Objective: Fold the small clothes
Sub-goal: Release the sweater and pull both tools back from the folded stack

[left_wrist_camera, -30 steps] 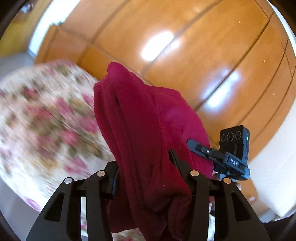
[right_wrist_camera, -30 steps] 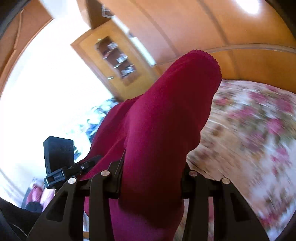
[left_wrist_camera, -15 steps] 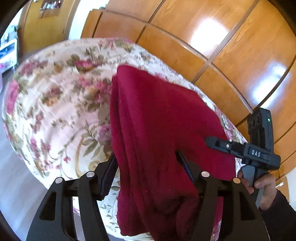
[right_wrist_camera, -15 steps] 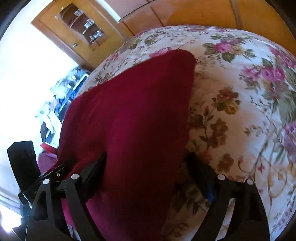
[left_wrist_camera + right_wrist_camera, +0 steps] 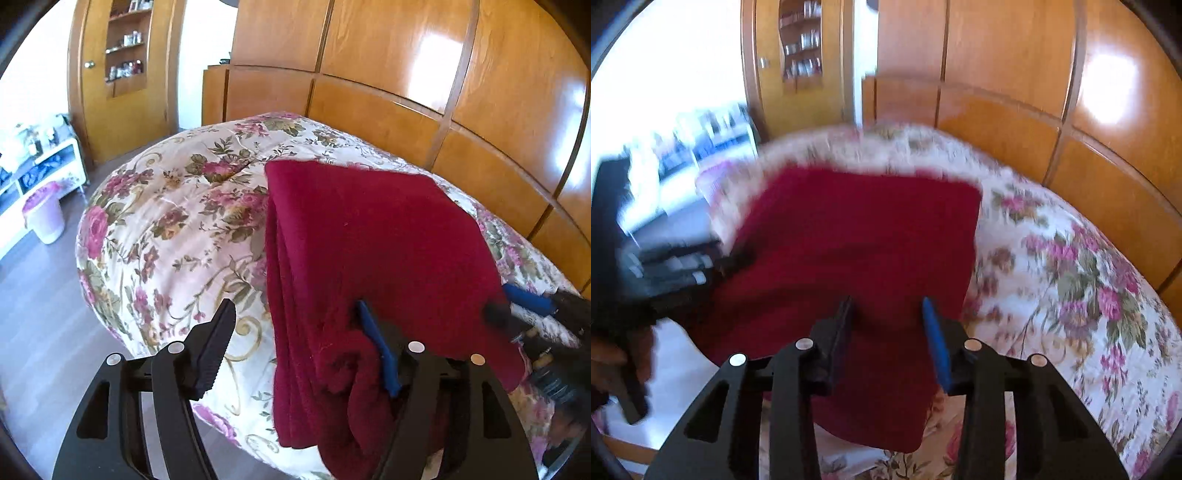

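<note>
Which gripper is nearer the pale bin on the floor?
Left. The left gripper is at the red garment's left edge, the side toward the bin beyond the bed corner. The right gripper is at the garment's opposite side, farther away.

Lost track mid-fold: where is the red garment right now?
The red garment lies folded on the floral bedspread, near its front edge, between both open tongs, with the wooden wardrobe behind.

The folded crimson garment (image 5: pixel 369 251) covers the near middle of the flowered bedspread (image 5: pixel 177 229); bare quilt lies open to its left and right. The wooden headboard panels (image 5: pixel 388 122) wall off the far side. Beyond the bed's left edge, a white bin (image 5: pixel 46 218) stands on open floor (image 5: pixel 40 314).
</note>
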The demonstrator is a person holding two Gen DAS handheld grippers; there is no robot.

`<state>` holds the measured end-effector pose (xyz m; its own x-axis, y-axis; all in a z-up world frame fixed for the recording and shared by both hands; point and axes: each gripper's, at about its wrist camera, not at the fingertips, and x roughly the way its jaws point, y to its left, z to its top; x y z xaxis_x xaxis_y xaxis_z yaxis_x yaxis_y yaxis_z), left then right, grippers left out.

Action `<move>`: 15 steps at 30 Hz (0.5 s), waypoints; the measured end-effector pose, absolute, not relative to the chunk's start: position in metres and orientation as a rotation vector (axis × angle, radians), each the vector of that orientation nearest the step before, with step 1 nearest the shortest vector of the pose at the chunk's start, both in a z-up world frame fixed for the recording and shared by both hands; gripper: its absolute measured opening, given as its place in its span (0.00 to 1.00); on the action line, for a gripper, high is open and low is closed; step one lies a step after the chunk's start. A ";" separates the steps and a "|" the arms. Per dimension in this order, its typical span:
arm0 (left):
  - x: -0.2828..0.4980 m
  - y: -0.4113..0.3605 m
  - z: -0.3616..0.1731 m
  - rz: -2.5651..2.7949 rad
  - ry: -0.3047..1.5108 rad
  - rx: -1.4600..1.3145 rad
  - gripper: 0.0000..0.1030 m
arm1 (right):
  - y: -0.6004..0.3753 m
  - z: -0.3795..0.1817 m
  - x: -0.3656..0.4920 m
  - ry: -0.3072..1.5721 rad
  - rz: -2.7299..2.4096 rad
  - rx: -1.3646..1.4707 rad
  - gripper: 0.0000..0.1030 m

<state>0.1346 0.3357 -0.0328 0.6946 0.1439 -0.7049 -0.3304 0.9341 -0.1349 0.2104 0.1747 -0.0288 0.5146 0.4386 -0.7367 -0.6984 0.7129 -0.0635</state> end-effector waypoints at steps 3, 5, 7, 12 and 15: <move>0.133 0.328 -0.030 0.309 0.753 -0.220 0.65 | 0.171 -0.031 0.204 0.723 0.679 -0.392 0.38; 0.132 0.327 -0.024 0.325 0.757 -0.221 0.65 | 0.167 -0.029 0.205 0.731 0.682 -0.365 0.38; 0.130 0.326 -0.022 0.340 0.756 -0.235 0.65 | 0.163 -0.026 0.205 0.735 0.681 -0.336 0.41; 0.120 0.315 -0.016 0.387 0.742 -0.211 0.73 | 0.149 -0.020 0.200 0.757 0.653 -0.269 0.65; 0.113 0.308 -0.011 0.395 0.734 -0.213 0.73 | 0.141 -0.017 0.195 0.756 0.641 -0.236 0.70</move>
